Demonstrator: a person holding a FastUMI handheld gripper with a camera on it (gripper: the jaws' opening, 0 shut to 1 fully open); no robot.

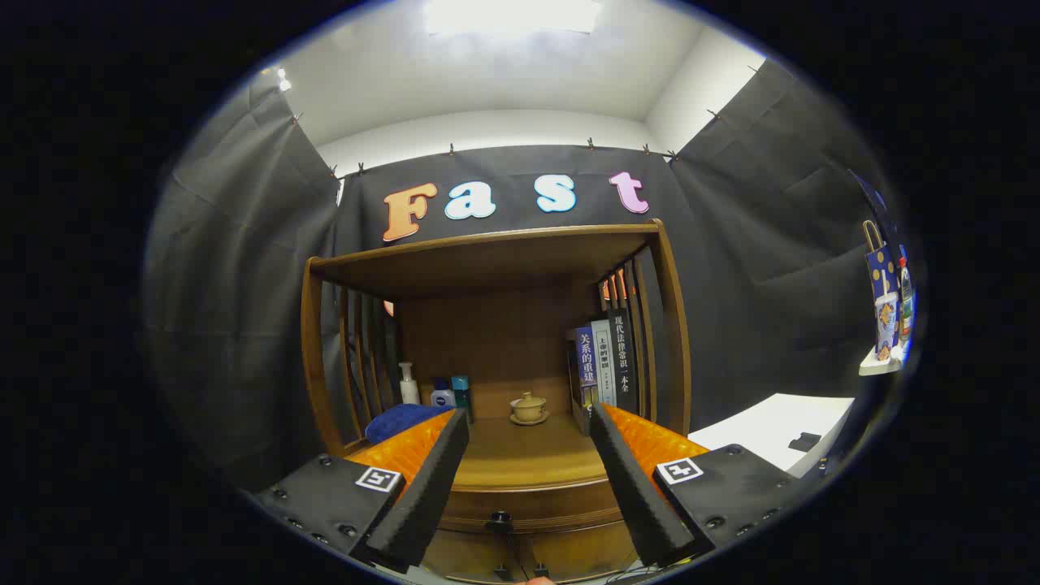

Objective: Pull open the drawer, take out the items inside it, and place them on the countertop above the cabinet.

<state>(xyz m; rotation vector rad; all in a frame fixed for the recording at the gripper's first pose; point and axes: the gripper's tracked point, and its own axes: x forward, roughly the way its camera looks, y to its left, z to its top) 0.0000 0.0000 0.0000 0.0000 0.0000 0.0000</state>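
drawer (532, 513): sits shut in the front of the wooden cabinet (496, 325), just below the countertop (528, 459) edge, low between the two fingers.
drawer knob (500, 517): small dark knob at the middle of the drawer front, between the fingers and a little below their tips.
gripper (528, 422): fingers spread wide apart, holding nothing, hovering in front of the cabinet and touching none of it.
step in hand: judging by the closed front, the approach to the drawer; pulling has not begun.
next move: likely calls for dropping the fingers to knob height, centring on the knob, closing on it, then drawing straight back.
countertop: already carries a lidded cup on a saucer (529, 407) at the back, bottles (435, 390) and a blue cloth (402, 421) to one side, upright books (603, 361) to the other; the bare middle looks the likeliest landing spot.
hidden: the drawer's contents cannot be seen while it is shut.
cut off: the lower cabinet front; more small dark fittings show there, hard to make out.
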